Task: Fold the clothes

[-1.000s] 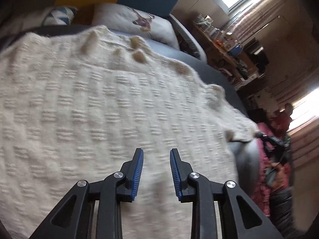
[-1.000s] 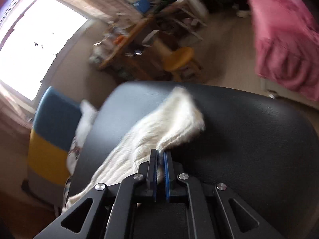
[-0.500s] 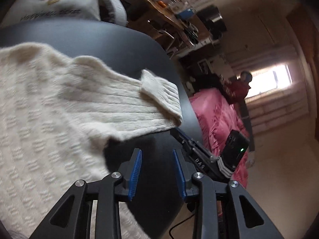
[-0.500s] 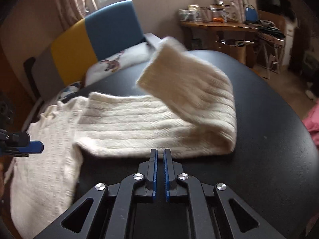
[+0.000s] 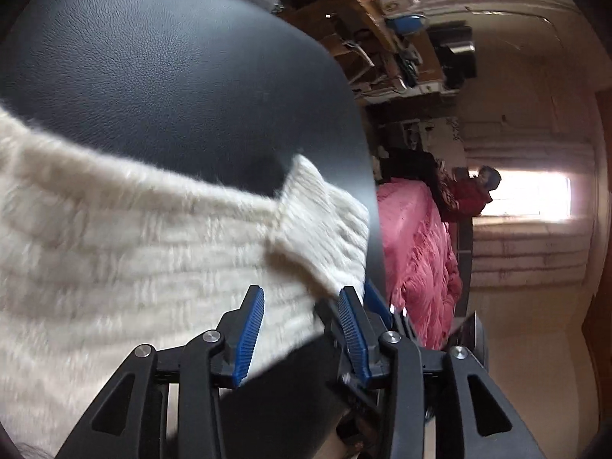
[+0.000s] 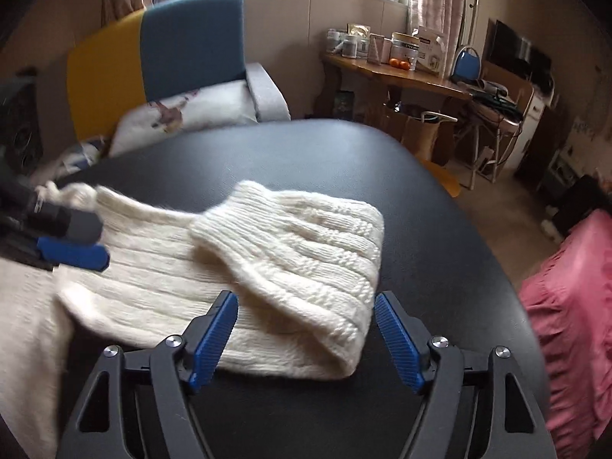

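Folding the sleeve (image 6: 290, 267) of the cream sweater (image 5: 126, 252) back over itself on the black table (image 6: 420, 199).

Lying doubled near the right end of the table, the sleeve is resting between the spread jaws of the right hand-held gripper (image 6: 306, 329), which have just been opening and are pressing on nothing. The left hand-held gripper (image 5: 302, 329) is also standing spread, its jaws having just been opening, over the knit near the cuff (image 5: 325, 229) and gripping nothing. I am judging that the thick knit may be springing open again with nothing pinning it, and that the cuff, lying close to the right edge of the table, may be sliding off. A low pad could also be snagging the fuzzy wool and dragging the fold crooked.
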`<action>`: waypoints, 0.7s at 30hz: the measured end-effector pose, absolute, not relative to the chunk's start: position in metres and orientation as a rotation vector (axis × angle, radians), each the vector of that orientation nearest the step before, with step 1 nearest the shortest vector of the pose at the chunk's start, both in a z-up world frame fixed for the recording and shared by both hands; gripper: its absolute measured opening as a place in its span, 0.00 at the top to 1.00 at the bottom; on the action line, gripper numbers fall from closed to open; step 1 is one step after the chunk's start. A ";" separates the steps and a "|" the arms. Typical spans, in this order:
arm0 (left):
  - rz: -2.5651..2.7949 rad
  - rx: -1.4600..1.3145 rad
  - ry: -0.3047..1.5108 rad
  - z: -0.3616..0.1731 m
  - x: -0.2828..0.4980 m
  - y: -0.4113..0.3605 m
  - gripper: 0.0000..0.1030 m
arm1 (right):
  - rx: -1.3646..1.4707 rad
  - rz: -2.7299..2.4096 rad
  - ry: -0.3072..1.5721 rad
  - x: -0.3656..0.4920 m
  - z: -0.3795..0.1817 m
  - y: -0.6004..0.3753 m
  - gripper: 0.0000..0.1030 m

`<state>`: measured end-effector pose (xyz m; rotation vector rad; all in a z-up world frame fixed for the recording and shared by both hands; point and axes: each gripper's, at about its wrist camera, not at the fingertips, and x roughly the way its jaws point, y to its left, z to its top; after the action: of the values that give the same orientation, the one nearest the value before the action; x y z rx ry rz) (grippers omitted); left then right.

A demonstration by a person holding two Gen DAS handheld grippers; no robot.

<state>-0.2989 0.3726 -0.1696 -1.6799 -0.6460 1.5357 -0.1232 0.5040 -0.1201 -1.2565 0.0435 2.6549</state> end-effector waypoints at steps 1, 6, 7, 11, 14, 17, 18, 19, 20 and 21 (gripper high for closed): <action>1.532 -1.696 -0.653 -0.175 -0.304 0.379 0.59 | -1.278 2.647 0.050 -0.125 -0.124 0.507 0.27; 1.526 -1.708 -0.654 -0.184 -0.315 0.403 0.58 | -1.266 2.702 0.232 -0.115 -0.137 0.527 0.43; 1.523 -1.713 -0.652 -0.186 -0.317 0.409 0.58 | -1.259 2.718 0.258 -0.113 -0.137 0.530 0.51; 1.516 -1.734 -0.712 -0.191 -0.326 0.421 0.58 | -1.252 2.778 0.335 -0.108 -0.140 0.537 0.58; 1.576 -1.741 -0.729 -0.190 -0.331 0.422 0.92 | -1.259 2.782 0.339 -0.108 -0.142 0.537 0.57; 1.637 -1.704 -0.659 -0.183 -0.327 0.424 0.95 | -1.261 2.782 0.323 -0.109 -0.142 0.534 0.54; 1.651 -1.676 -0.667 -0.178 -0.325 0.421 0.95 | -1.265 2.783 0.320 -0.109 -0.143 0.532 0.53; 1.664 -1.647 -0.676 -0.173 -0.324 0.419 0.95 | -1.270 2.787 0.327 -0.110 -0.143 0.530 0.45; 1.670 -1.619 -0.684 -0.166 -0.322 0.415 0.95 | -1.278 2.795 0.340 -0.112 -0.143 0.528 0.32; 1.675 -1.589 -0.692 -0.159 -0.321 0.411 0.95 | -1.288 2.808 0.356 -0.114 -0.143 0.525 0.23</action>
<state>-0.3205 0.4108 -0.1591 -1.5892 -0.6923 1.6752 -0.1136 0.5247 -0.1428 -1.2885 0.3555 2.8079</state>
